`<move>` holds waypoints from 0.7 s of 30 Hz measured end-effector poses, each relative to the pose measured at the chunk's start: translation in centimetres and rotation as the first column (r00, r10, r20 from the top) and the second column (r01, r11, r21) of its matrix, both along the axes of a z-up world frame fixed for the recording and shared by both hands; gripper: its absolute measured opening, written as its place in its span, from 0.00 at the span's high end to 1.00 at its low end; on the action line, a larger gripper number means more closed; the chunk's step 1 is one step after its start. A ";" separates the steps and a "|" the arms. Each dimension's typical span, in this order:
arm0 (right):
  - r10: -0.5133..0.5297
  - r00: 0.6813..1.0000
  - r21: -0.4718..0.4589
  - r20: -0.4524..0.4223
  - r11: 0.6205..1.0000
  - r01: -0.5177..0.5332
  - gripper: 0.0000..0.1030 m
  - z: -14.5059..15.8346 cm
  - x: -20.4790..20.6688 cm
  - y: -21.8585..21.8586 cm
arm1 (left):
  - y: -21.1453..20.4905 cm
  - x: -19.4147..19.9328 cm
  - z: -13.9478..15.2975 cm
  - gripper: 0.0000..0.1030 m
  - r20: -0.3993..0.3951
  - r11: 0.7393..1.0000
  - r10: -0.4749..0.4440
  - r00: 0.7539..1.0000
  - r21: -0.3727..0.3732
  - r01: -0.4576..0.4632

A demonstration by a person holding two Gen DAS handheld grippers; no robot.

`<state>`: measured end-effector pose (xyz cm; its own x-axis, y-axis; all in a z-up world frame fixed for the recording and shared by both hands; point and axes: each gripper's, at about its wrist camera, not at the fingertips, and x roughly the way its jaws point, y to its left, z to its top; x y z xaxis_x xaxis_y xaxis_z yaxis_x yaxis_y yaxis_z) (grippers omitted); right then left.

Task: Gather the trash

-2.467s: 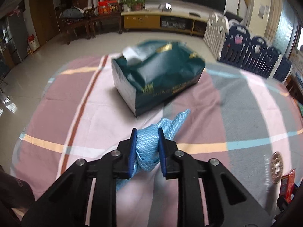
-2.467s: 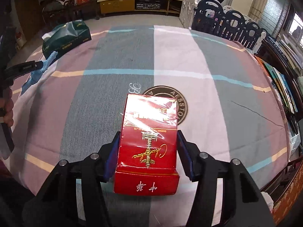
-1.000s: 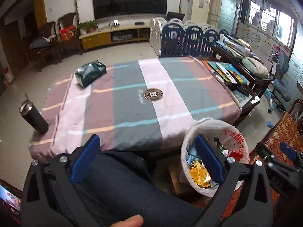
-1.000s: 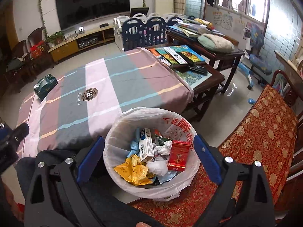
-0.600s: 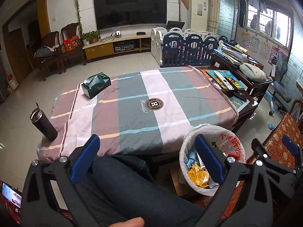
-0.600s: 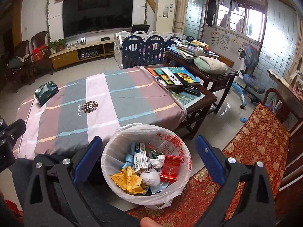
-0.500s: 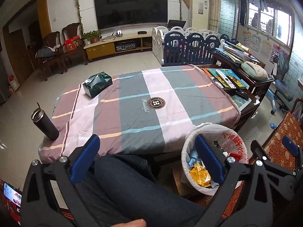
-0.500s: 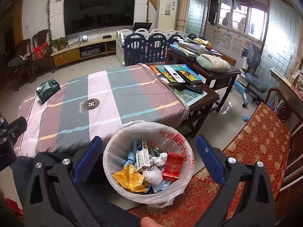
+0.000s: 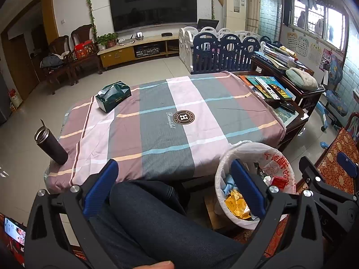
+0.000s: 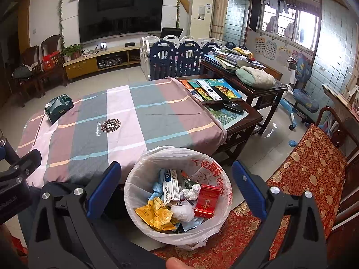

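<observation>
A white bag-lined trash bin stands on the floor at the table's near right corner. Inside lie a red cigarette box, a yellow wrapper, a white-and-blue carton, crumpled tissue and blue cloth. My right gripper hangs wide open above the bin, holding nothing. My left gripper is also wide open and empty, above a person's dark trouser leg, left of the bin. The right gripper's body shows at the right edge of the left wrist view.
The striped tablecloth carries a green tissue box at its far left and a dark flask on its near left corner. A side table with books stands right; a red patterned seat lies behind the bin.
2.5 s ago the left gripper held a blue cloth and the right a red cigarette box over the table. Both now sit in the bin, and both grippers are open, pulled back and raised.
</observation>
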<state>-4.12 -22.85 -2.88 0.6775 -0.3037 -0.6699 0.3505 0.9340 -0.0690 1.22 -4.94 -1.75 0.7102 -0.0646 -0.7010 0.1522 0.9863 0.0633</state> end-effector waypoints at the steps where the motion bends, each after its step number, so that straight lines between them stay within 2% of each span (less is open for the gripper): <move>1: 0.000 1.000 0.001 0.000 1.000 0.000 0.06 0.0 0.0 -0.1 | 0.0 0.0 0.0 0.03 0.000 1.000 0.001 1.000 0.001 -0.001; 21: 0.007 1.000 0.010 -0.007 1.000 -0.007 0.06 0.0 0.1 0.1 | 0.1 0.3 -0.4 0.03 -0.007 1.000 0.009 1.000 0.003 -0.009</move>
<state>-4.00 -22.74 -2.89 0.6750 -0.2921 -0.6775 0.3434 0.9371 -0.0619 1.47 -4.80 -2.12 0.7060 -0.0562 -0.7060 0.1436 0.9875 0.0650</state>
